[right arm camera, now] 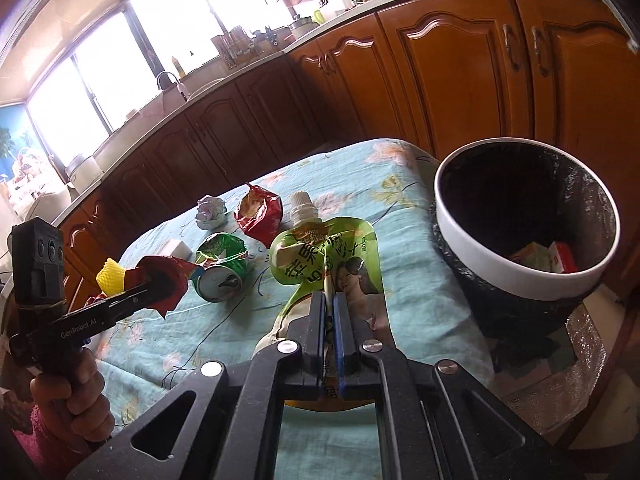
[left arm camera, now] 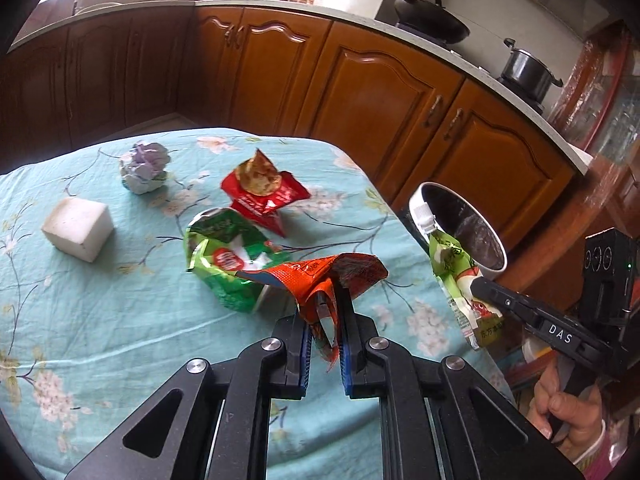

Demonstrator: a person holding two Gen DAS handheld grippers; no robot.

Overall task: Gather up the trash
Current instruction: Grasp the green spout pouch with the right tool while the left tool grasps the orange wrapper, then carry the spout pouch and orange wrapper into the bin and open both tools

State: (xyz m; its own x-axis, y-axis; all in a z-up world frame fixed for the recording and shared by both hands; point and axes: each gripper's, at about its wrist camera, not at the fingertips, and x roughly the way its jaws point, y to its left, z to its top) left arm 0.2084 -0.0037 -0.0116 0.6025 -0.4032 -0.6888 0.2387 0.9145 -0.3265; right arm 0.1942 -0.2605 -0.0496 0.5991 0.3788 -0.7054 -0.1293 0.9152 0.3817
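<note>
My left gripper (left arm camera: 325, 320) is shut on an orange-red crumpled wrapper (left arm camera: 320, 276) and holds it above the table; it also shows in the right wrist view (right arm camera: 160, 280). My right gripper (right arm camera: 330, 300) is shut on a green juice pouch (right arm camera: 320, 256) with a white spout, held up left of the bin; the pouch also shows in the left wrist view (left arm camera: 460, 280). The white-rimmed bin (right arm camera: 524, 284) with a black liner stands at the table's right edge with some trash inside. On the table lie a crushed green can (right arm camera: 220, 268), a red snack bag (left arm camera: 260, 192) and a crumpled paper ball (left arm camera: 142, 168).
The table has a teal flowered cloth (left arm camera: 100, 320). A white foam block (left arm camera: 78, 228) lies at its left. A yellow foam piece (right arm camera: 110, 276) shows behind the left gripper. Wooden kitchen cabinets (left arm camera: 360, 92) run behind, with pots on the counter.
</note>
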